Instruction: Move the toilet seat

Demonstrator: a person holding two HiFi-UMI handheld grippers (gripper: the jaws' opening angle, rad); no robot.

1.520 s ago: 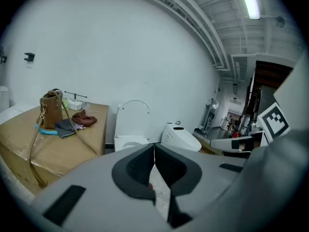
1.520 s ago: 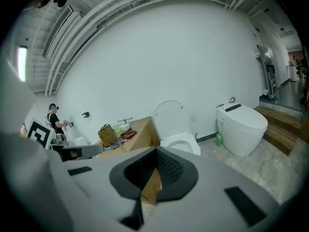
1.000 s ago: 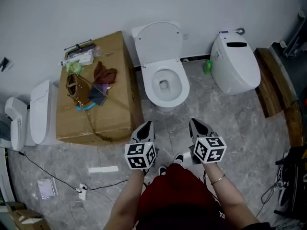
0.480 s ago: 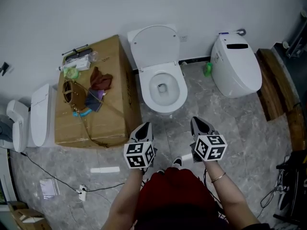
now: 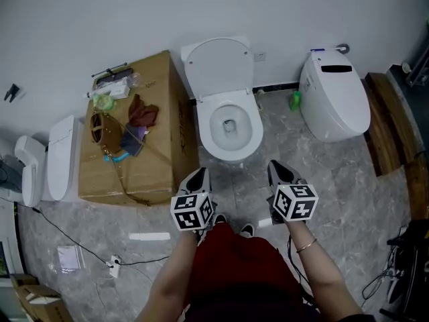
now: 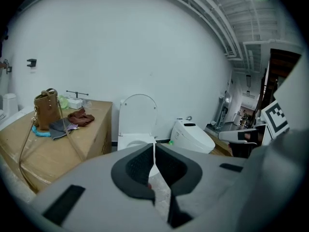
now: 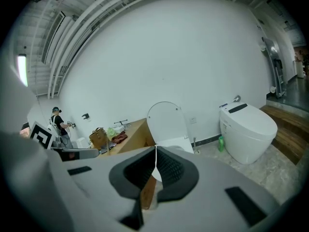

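**Toilet seat upright at the far wall, both hand-held grippers shut and short of it**

Head view alone gives the floor plan. The white toilet seat [image 5: 218, 62] stands raised, its oval panel upright against the far wall above the open bowl. I cannot tell whether a separate ring lies on the bowl rim. The left hand-held gripper [image 5: 198, 174] and the right hand-held gripper [image 5: 277, 167] hang side by side over the grey marble floor [image 5: 335, 173]. Both are on the near side of the bowl and apart from it, pointing toward it. The seat lies beyond and between them. This view also shows a white toilet part [image 5: 57, 158] lying at the far left, which neither gripper view makes clear.

The left gripper view shows its own jaws [image 6: 154, 151] pressed together with nothing between them. The seat [image 6: 138, 115] rises straight ahead past the tips. To the left is a large brown cardboard box [image 6: 91, 134] carrying a tan leather handbag [image 6: 45, 109] and a dark red cloth [image 6: 80, 116].

The right gripper view shows its jaws [image 7: 155, 159] likewise closed and empty, with the seat [image 7: 166, 121] just above them in the frame. It alone shows a person [image 7: 58, 122] standing far off at the left. It also gives the clearest look at the second white toilet with a closed lid [image 7: 247, 129] on the right and the small green bottle [image 7: 221, 144] beside it.
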